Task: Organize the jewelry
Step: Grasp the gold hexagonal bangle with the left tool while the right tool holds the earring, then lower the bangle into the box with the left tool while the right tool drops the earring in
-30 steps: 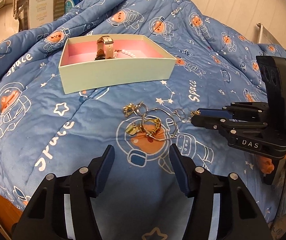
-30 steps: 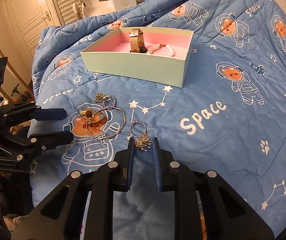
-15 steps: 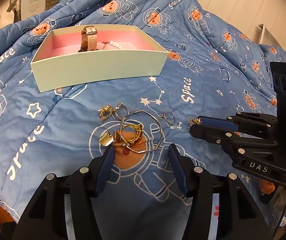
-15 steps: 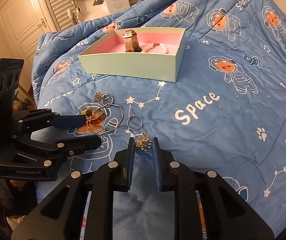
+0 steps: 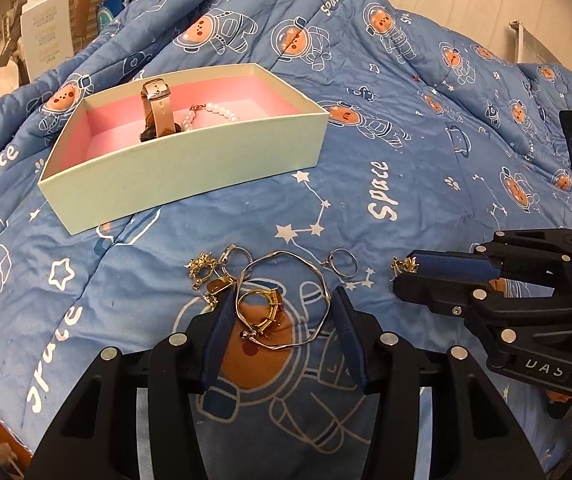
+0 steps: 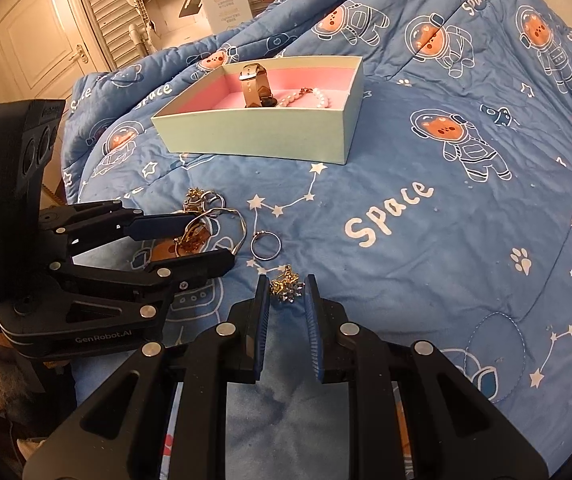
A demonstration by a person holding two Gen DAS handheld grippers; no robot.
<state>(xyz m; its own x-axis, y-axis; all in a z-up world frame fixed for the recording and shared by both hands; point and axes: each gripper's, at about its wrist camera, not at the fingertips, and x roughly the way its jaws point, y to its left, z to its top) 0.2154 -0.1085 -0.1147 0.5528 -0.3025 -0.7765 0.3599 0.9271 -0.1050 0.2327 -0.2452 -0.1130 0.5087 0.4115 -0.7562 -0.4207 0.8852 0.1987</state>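
Closing our left gripper [image 5: 282,320] around the silver bangle [image 5: 286,304] on the bed, pads seemingly not yet pressing, we keep our right gripper [image 6: 286,300] clenched on a small charm [image 6: 284,290] nearby.

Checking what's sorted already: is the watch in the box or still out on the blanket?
In the box. The watch stands on the pink lining beside a pearl bracelet.

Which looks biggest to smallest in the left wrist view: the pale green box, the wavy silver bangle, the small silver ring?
1. Pale green box
2. Wavy silver bangle
3. Small silver ring
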